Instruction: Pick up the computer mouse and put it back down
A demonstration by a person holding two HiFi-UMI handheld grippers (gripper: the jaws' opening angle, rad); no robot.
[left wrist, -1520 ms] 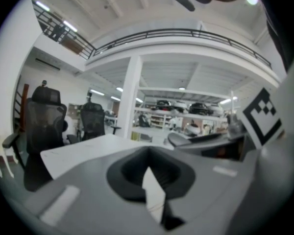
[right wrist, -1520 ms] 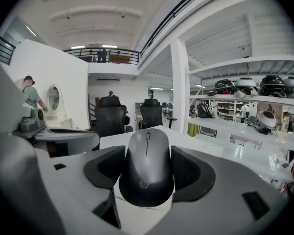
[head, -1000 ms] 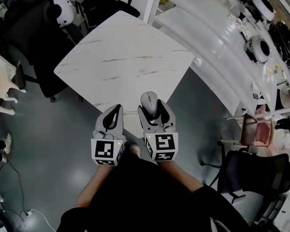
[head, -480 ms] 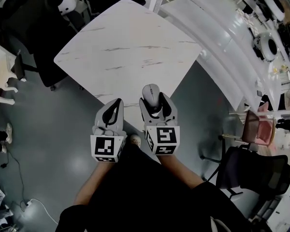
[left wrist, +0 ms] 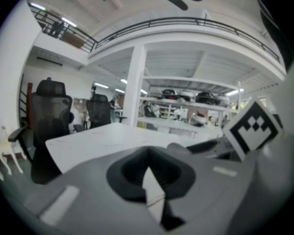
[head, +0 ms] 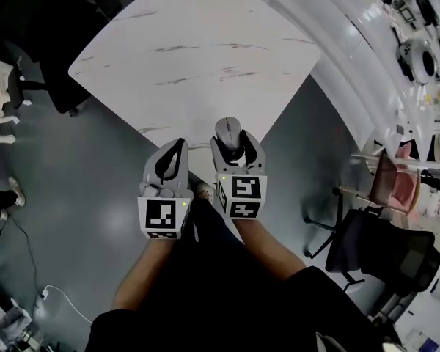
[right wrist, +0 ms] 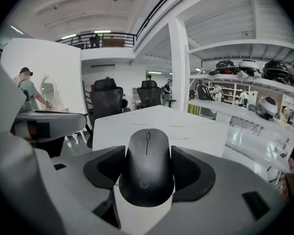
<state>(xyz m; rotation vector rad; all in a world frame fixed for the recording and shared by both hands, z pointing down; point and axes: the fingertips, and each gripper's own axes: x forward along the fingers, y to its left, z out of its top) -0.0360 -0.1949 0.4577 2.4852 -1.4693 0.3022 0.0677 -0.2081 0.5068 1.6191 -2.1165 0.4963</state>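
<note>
**A:** Black mouse [right wrist: 147, 173], where is it?

**B:** Clamped between my right gripper's [head: 236, 147] jaws, its "hp" logo facing the camera. It's at the near corner of the white marbled table [head: 198, 57].

**A:** And the left?

**B:** My left gripper [head: 173, 156] is pinched closed on nothing, just beside the right.

Ceiling strip lights [right wrist: 71, 35] shining overhead, white marble-patterned tabletop [head: 198, 50] glaring, fisheye edges bending and darkening, black computer mouse [right wrist: 147, 168] showing sharp.
</note>
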